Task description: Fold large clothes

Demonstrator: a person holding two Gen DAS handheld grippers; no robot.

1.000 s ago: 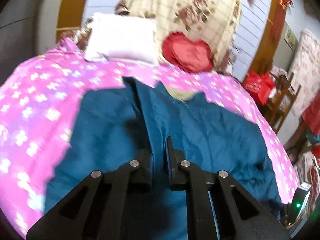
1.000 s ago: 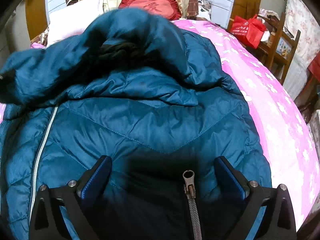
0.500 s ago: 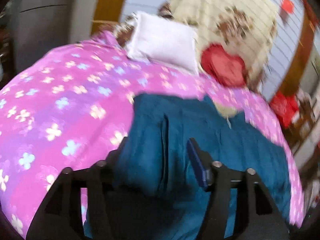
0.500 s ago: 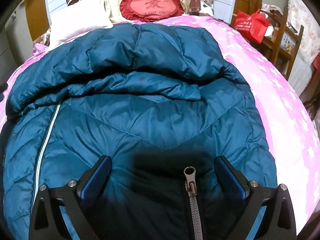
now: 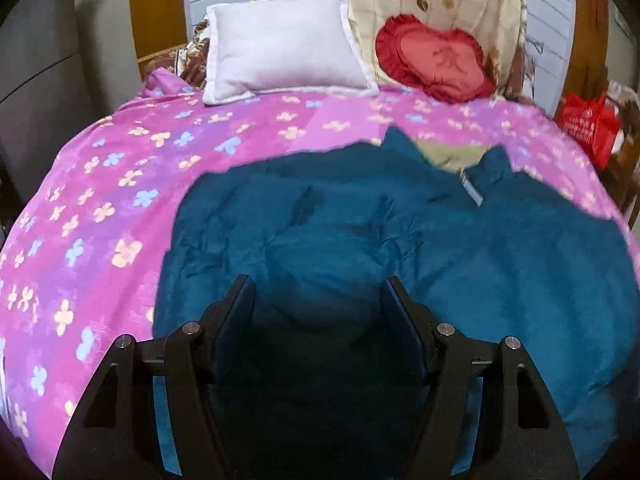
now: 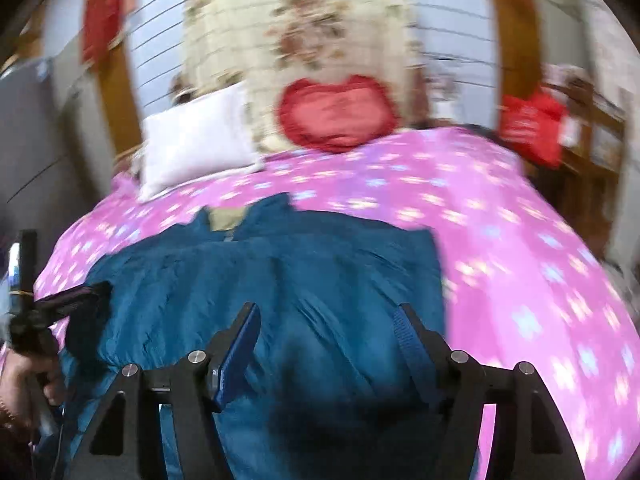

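A teal down jacket (image 5: 460,248) lies spread on the pink flowered bedspread (image 5: 120,184), its collar and pale lining toward the pillows. My left gripper (image 5: 318,296) is open and empty, just above the jacket's left part. My right gripper (image 6: 326,324) is open and empty above the jacket (image 6: 280,280) near its right edge. The right wrist view is blurred by motion. The left gripper also shows at the left edge of the right wrist view (image 6: 72,300), held in a hand.
A white pillow (image 5: 280,48) and a red heart cushion (image 5: 436,60) lie at the head of the bed against a floral blanket. A red bag (image 5: 588,124) and wooden furniture stand to the right of the bed. A grey cabinet stands at the left.
My left gripper has opened and let go of the jacket fold. The raised fold has dropped flat on the jacket. My right gripper has lifted and pulled back.
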